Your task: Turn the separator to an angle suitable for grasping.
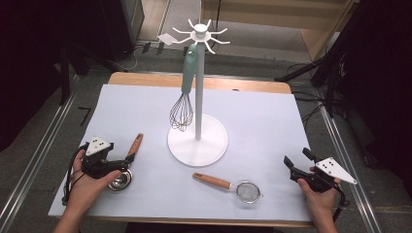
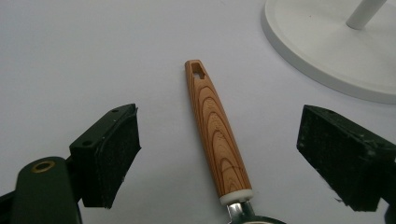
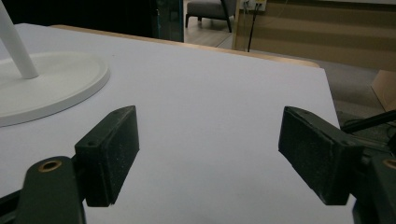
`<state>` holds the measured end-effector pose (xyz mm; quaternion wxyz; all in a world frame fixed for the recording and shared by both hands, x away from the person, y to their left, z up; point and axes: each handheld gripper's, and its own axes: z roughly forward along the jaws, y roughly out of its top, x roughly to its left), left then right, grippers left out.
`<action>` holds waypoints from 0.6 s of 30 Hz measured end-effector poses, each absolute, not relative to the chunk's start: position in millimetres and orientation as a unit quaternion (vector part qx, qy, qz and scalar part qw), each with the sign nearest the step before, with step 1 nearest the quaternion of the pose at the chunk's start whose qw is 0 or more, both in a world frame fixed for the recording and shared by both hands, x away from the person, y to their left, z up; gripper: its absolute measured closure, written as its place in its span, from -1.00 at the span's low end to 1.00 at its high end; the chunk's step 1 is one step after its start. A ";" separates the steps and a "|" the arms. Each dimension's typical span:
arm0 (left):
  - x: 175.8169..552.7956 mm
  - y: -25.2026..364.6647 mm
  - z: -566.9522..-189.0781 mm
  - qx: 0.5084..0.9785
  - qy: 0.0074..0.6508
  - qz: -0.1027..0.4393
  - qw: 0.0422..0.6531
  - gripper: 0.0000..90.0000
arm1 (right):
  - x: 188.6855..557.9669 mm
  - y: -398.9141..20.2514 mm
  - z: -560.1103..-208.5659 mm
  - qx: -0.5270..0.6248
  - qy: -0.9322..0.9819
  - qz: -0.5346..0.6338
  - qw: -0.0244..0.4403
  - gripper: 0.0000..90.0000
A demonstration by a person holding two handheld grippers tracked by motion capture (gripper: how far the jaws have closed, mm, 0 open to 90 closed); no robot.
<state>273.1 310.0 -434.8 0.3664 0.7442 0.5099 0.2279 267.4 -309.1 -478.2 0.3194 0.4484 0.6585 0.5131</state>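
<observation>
**Grippers over a wooden-handled ladle beside the utensil stand**

High view: the left gripper (image 1: 115, 162) is held above the steel bowl of a small ladle (image 1: 125, 167), whose wooden handle points away toward the stand (image 1: 197, 141). A teal whisk (image 1: 185, 92) is hung from the stand's hooks. A strainer (image 1: 228, 186) is laid on the white mat (image 1: 267, 121) in front of the base. The right gripper (image 1: 296, 165) is held near the mat's right edge.

Left gripper view: the jaws are seen released, well apart on either side of the ladle handle (image 2: 217, 133), no pad touching it; the stand base is seen at upper right.

Right gripper view: the jaws are seen released over bare mat, nothing between them.
</observation>
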 end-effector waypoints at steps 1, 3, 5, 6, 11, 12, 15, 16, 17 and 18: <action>273.6 309.9 -435.1 0.745 0.510 0.225 0.366 -0.69 | 267.3 -309.0 -478.2 0.448 0.659 0.513 0.319 -0.53; 274.3 309.3 -435.5 0.745 0.513 0.221 0.364 -0.68 | 267.2 -309.0 -478.2 0.447 0.659 0.513 0.320 -0.53; 275.1 309.3 -435.9 0.746 0.515 0.217 0.361 -0.68 | 267.0 -308.5 -478.2 0.448 0.659 0.512 0.320 -0.53; 275.4 309.1 -436.2 0.746 0.517 0.216 0.360 -0.68 | 267.0 -308.5 -478.3 0.447 0.660 0.512 0.320 -0.53; 278.0 309.4 -437.3 0.748 0.524 0.207 0.350 -0.67 | 266.9 -308.0 -478.2 0.445 0.662 0.511 0.321 -0.53; 278.4 309.4 -437.5 0.749 0.525 0.206 0.349 -0.67 | 266.8 -307.8 -478.2 0.446 0.662 0.510 0.320 -0.53; 278.9 309.6 -437.6 0.749 0.527 0.203 0.347 -0.67 | 266.9 -307.7 -478.3 0.444 0.663 0.510 0.321 -0.53; 279.3 309.7 -437.7 0.749 0.527 0.202 0.346 -0.66 | 266.8 -307.6 -478.3 0.444 0.663 0.510 0.321 -0.53; 279.4 309.6 -437.7 0.749 0.528 0.201 0.344 -0.66 | 266.9 -307.5 -478.3 0.444 0.663 0.510 0.321 -0.53; 279.6 309.7 -437.8 0.750 0.529 0.200 0.344 -0.66 | 266.8 -307.5 -478.3 0.444 0.663 0.510 0.321 -0.53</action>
